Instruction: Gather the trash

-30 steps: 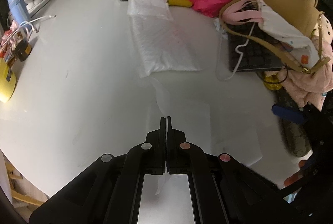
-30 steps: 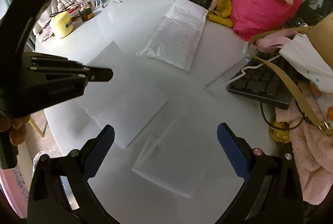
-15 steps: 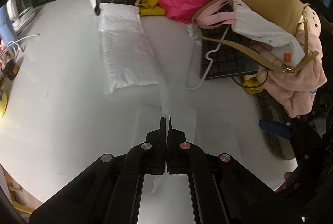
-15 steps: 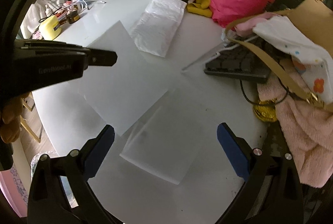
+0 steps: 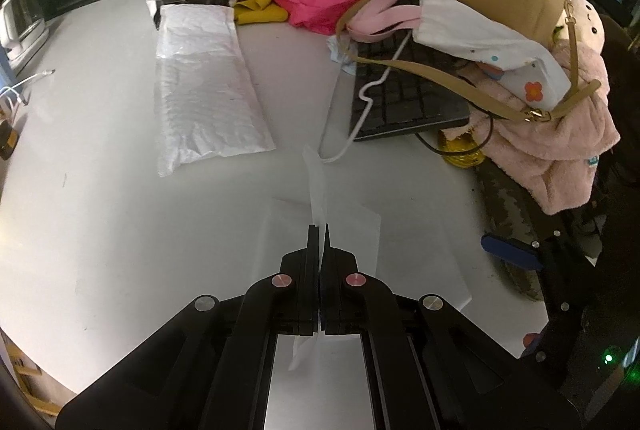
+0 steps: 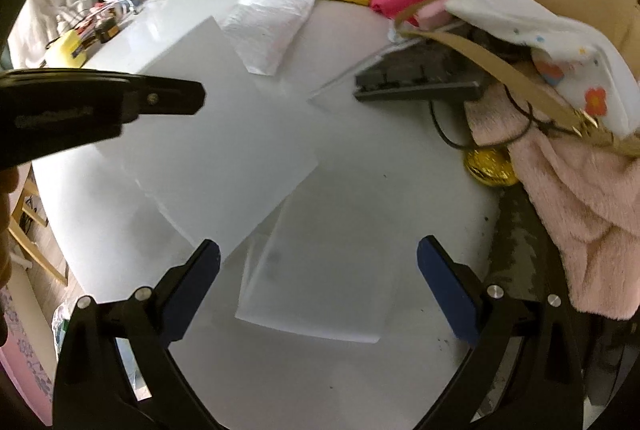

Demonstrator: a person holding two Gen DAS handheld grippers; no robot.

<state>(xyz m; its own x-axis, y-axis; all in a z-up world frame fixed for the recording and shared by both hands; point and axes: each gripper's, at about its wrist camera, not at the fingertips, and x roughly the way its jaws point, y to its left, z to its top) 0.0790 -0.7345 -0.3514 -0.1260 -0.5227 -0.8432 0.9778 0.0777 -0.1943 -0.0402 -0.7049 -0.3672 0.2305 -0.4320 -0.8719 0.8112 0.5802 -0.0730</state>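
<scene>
The left hand-held gripper (image 5: 319, 230) has its black jaws pressed together on the edge of a thin translucent white plastic sheet (image 6: 224, 134), which hangs clear of the round white bench (image 5: 100, 190) and, in the right wrist view, spreads out beside that gripper. The right hand-held gripper (image 6: 319, 262) is spread wide, its blue pads (image 6: 448, 290) empty, and it hovers over a second flat translucent plastic sleeve (image 6: 320, 282) lying on the bench just beneath the hanging sheet. The step in hand appears to be picking up this second piece. Procedure: keep the left grip firm and hold the first sheet up and aside so it does not drape over the target. Bring the right gripper down over an edge or corner of the sleeve, not its flat centre, because thin film lying flush on a smooth surface offers the pads little to catch. Tilt one pad under the lifted edge, then close. Caution: the black keyboard (image 5: 404, 98) and its white cable (image 5: 360, 118) lie near; stay clear of them. The white padded mailing envelope (image 5: 204, 86) further back remains to be collected.
</scene>
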